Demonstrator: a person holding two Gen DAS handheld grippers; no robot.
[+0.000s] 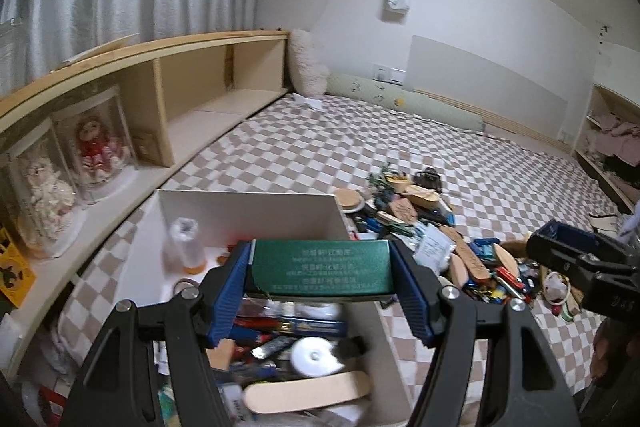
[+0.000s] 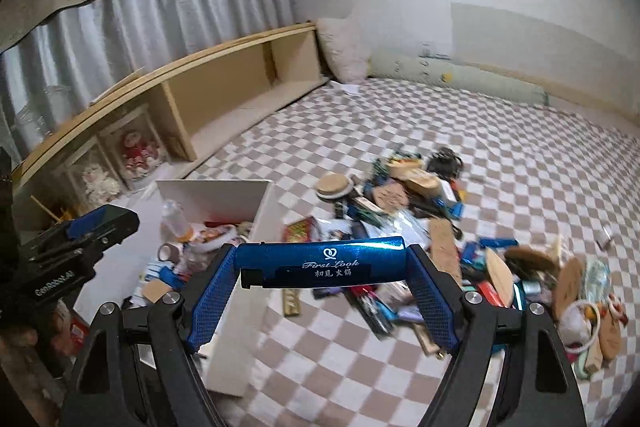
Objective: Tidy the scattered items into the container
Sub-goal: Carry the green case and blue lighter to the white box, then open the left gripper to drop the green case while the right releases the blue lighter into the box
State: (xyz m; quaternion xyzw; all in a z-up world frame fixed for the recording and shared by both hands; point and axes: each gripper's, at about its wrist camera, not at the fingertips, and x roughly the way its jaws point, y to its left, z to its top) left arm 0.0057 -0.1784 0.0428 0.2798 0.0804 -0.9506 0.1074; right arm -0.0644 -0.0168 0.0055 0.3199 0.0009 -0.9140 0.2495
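Note:
My left gripper (image 1: 320, 267) is shut on a green box (image 1: 322, 269) with pale print, held crosswise above the white container (image 1: 248, 211). The container holds a clear bottle (image 1: 186, 247), a wooden stick, a round white disc and several small packets. My right gripper (image 2: 324, 267) is shut on a shiny blue lighter (image 2: 320, 261) marked "First Look", hanging over the container's right wall (image 2: 256, 227) and the checkered bed. A heap of scattered items (image 2: 420, 227) lies on the bed to the right of the container. In the left wrist view the right gripper (image 1: 576, 263) shows at the right edge.
A low wooden shelf (image 1: 168, 95) runs along the left with two boxed dolls (image 1: 96, 147). A fluffy pillow (image 1: 306, 67) and a long green bolster (image 1: 404, 99) lie against the far wall. The checkered blanket (image 2: 500, 155) stretches beyond the heap. Clothes fill a shelf (image 1: 612, 143) at the right.

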